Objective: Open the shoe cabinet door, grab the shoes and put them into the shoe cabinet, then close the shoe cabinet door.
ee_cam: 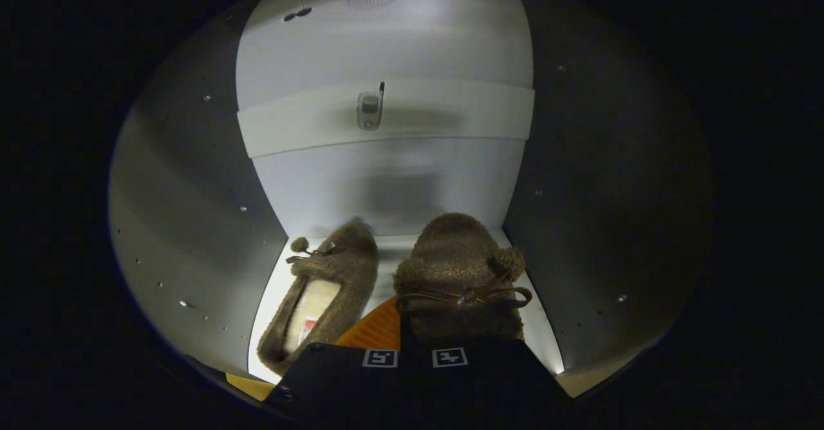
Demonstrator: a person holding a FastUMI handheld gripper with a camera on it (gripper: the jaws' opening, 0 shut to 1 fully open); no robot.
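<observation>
I am looking into the shoe cabinet [386, 179]. Two brown fuzzy shoes with laces and pompoms rest on its white floor [391, 244]. The left shoe [322, 298] lies free, its pale lining showing, beside my left finger. The right shoe [460, 275] points toward the back wall, and its heel end is hidden under my gripper [402, 327]. The fingers stand close together on the shoe's inner side wall. One pad [376, 330] shows just left of the shoe.
The white back wall carries a horizontal rail [450, 118] with a small metal fitting [370, 109]. Grey side walls [193, 224] with rows of peg holes close in on both sides. A strip of floor separates the two shoes.
</observation>
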